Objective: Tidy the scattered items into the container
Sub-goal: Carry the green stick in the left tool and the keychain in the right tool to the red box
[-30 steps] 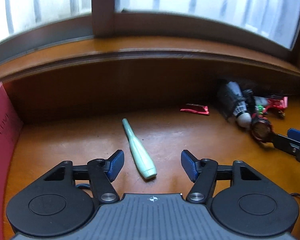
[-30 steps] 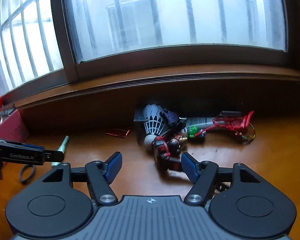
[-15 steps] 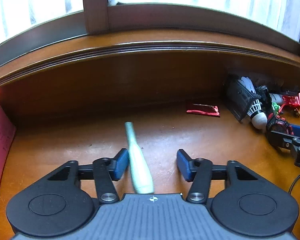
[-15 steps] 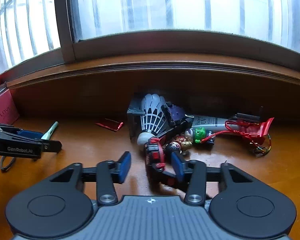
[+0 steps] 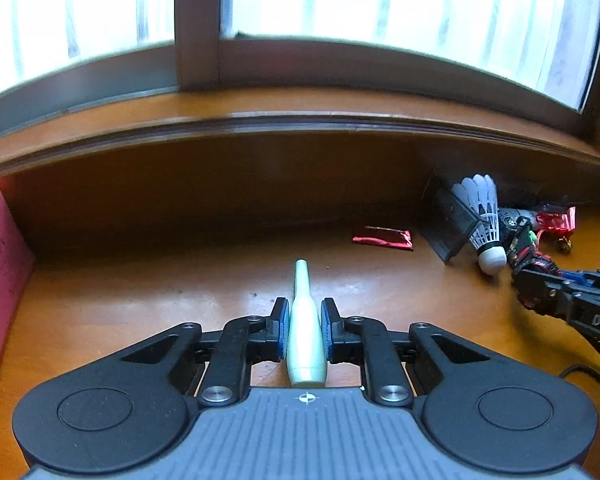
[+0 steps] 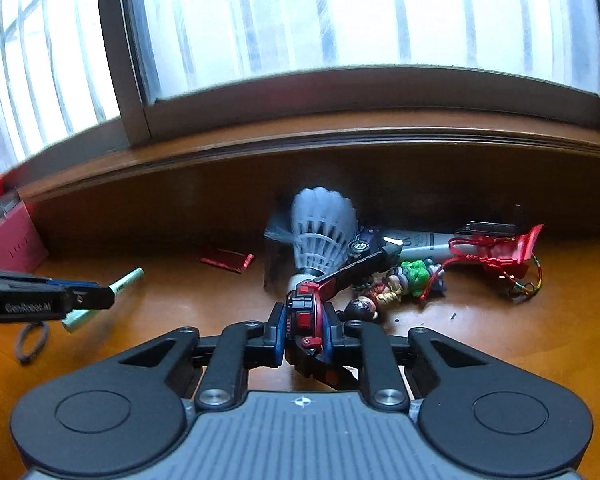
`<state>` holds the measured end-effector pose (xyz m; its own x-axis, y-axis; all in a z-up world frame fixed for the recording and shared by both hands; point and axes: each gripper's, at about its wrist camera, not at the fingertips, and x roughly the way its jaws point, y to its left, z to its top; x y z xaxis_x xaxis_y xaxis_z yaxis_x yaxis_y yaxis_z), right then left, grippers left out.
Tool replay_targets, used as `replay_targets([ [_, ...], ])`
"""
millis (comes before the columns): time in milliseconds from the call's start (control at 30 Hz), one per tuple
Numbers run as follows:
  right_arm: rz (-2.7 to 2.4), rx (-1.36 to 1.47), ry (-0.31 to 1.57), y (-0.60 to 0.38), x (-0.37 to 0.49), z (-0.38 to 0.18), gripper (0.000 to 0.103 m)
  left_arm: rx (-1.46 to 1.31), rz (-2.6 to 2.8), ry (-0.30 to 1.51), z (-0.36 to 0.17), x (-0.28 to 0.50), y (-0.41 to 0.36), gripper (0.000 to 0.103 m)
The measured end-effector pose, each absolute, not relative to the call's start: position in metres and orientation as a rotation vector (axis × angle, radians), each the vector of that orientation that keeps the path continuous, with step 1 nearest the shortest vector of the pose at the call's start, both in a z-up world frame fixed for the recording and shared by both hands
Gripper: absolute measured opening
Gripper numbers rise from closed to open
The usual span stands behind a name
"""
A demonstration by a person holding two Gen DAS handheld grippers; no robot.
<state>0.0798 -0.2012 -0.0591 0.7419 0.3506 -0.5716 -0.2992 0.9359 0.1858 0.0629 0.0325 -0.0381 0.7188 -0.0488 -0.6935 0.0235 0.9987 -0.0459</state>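
Tube (image 5: 305, 336), light, stiff, slippery, sits clamped at its thick end in left jaws; right jaws clamp watch (image 6: 305, 318), at twelve o'clock.

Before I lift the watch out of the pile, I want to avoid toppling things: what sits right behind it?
Right behind the watch stands a white shuttlecock, cork down, against a dark box. Small toy figures lie beside it. The shuttlecock hides most of that box.
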Motion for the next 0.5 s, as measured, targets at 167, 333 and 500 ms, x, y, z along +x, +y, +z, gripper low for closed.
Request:
replay_targets([
  [167, 0.381, 0.128, 0.637, -0.2, 0.061, -0.048, 0.019, -0.037, -0.032, 0.736, -0.022, 0.044, 0.037, 0.018],
  [333, 0.422, 0.16, 0.643, -0.191, 0.046, -0.04, 0.019, -0.03, -0.002, 0.695, -0.006, 0.023, 0.05, 0.018],
  [500, 0.492, 0.146, 0.636, -0.159, 0.028, -0.027, 0.019, -0.043, 0.045, 0.649, 0.014, -0.001, 0.081, 0.018],
])
